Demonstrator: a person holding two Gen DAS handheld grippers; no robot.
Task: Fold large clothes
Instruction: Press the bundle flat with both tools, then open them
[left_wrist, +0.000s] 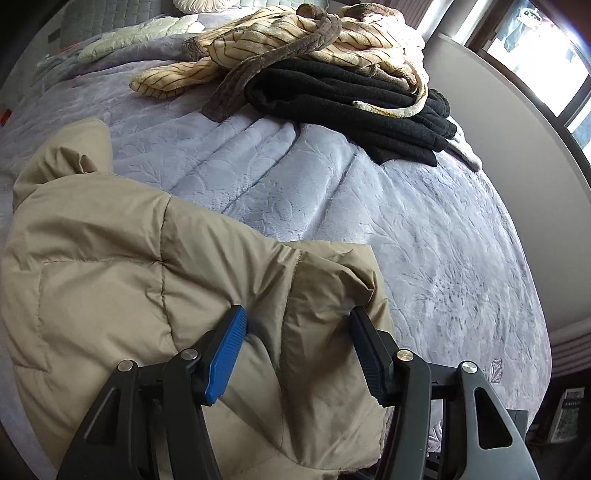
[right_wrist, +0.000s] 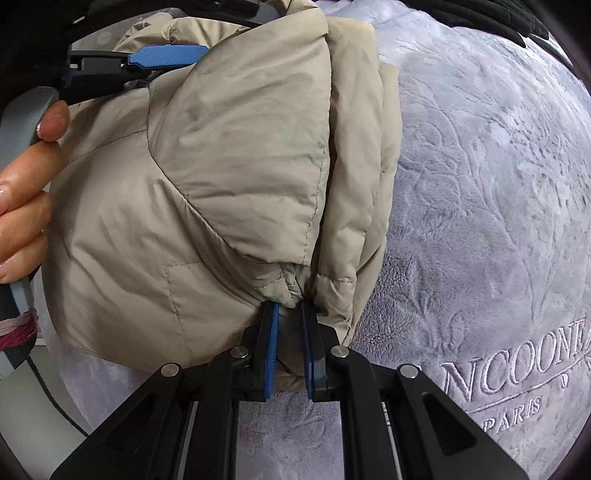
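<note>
Right gripper (right_wrist: 288, 314) is clamped on the folded beige jacket (right_wrist: 229, 166), left gripper (left_wrist: 295, 332) is held wide over it, with stowing judged left beside the black pile (left_wrist: 351, 99).

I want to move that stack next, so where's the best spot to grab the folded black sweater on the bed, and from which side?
Judging by the left wrist view, grip the black sweater at its near folded edge, coming in low from the near side over the grey bedspread. There the layers stack and overhang, so one pinch could catch them all. The striped robe covers its far side, so approaching from there looks harder.
</note>
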